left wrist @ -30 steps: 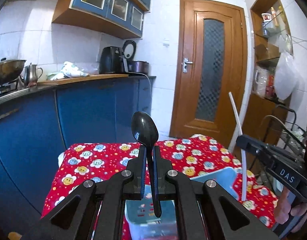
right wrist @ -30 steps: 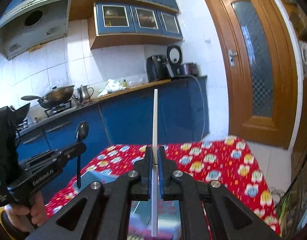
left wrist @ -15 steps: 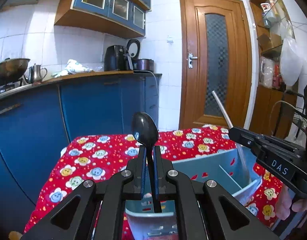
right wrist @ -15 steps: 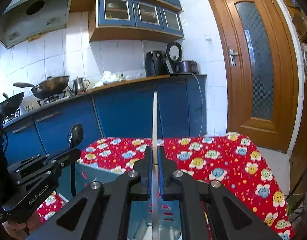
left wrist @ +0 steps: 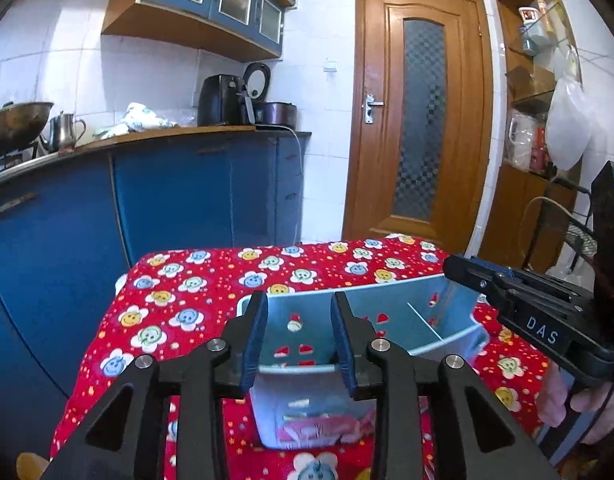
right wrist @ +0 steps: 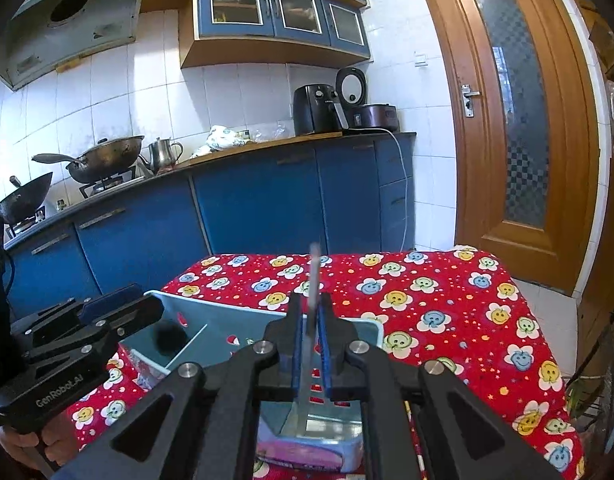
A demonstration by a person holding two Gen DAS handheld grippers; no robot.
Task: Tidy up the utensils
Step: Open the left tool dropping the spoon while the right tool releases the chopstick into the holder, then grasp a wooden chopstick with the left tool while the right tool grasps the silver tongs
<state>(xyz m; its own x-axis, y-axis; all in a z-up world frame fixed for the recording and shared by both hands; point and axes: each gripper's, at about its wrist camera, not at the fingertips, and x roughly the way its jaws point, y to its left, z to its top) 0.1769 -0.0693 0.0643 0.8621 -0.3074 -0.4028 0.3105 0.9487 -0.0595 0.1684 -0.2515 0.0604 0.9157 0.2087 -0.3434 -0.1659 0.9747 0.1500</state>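
Observation:
A light blue utensil caddy (left wrist: pixel 387 308) with inner dividers stands on a table with a red flowered cloth (left wrist: pixel 179 312). My left gripper (left wrist: pixel 301 320) is open and empty just above the caddy's left compartment. The black spoon's bowl (right wrist: pixel 169 336) shows blurred inside the caddy (right wrist: pixel 211 312) in the right wrist view. My right gripper (right wrist: pixel 311 312) is over the caddy's right side, its jaws close around a white chopstick (right wrist: pixel 314 276) that points down into the caddy. The chopstick looks blurred. The right gripper's body (left wrist: pixel 547 320) shows in the left wrist view.
Blue kitchen cabinets (left wrist: pixel 187 200) with a counter stand behind the table. A wooden door (left wrist: pixel 419 120) is at the back right. A wire rack (left wrist: pixel 567 232) and shelves stand at the right. The left gripper's body (right wrist: pixel 67 352) shows at the left of the right wrist view.
My left gripper has opened and let go of the black spoon, which dropped into the caddy. Both grippers came down closer to the caddy. The white chopstick sits lower between the right jaws.

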